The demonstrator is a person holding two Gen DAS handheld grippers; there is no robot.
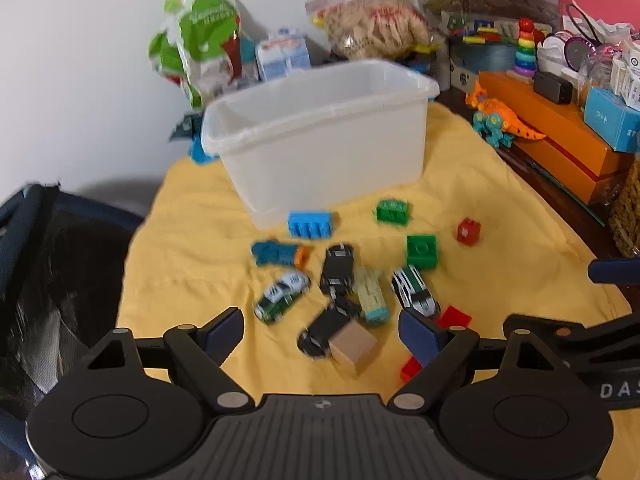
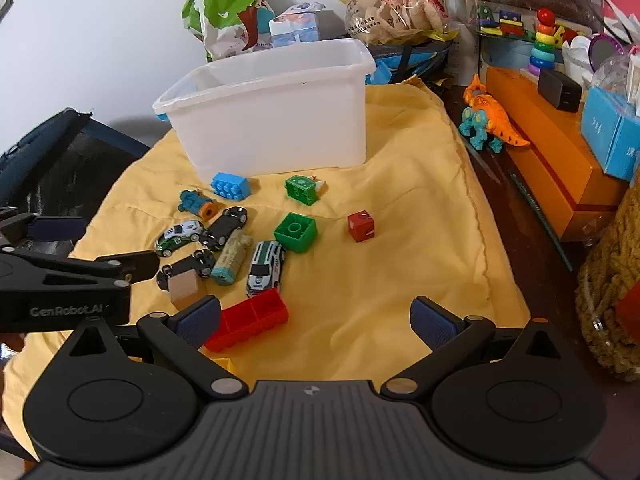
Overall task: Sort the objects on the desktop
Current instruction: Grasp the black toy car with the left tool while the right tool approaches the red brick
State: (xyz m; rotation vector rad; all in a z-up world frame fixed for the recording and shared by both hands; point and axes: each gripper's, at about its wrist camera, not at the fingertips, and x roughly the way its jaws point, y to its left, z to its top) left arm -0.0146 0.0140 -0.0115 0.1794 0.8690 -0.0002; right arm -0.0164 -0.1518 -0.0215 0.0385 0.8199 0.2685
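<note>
A white plastic bin (image 1: 320, 136) (image 2: 272, 112) stands on a yellow cloth (image 1: 192, 240) (image 2: 380, 280). In front of it lie toys: a blue brick (image 1: 311, 224) (image 2: 230, 186), two green bricks (image 1: 421, 251) (image 2: 296, 233), a red cube (image 1: 468, 232) (image 2: 361, 226), several toy cars (image 1: 338, 268) (image 2: 265, 267), a wooden cube (image 1: 354, 346) (image 2: 183, 286) and a long red brick (image 2: 248, 320). My left gripper (image 1: 322, 334) is open and empty just above the wooden cube. My right gripper (image 2: 316, 322) is open and empty, its left finger beside the red brick.
An orange and teal toy dinosaur (image 1: 500, 118) (image 2: 490, 120) stands at the right by orange boxes (image 2: 560, 168). Snack bags (image 2: 236, 8), a stacking-ring toy (image 2: 542, 40) and clutter fill the back. A dark mesh chair (image 1: 40, 280) is at the left. A woven basket (image 2: 612, 292) is at the right.
</note>
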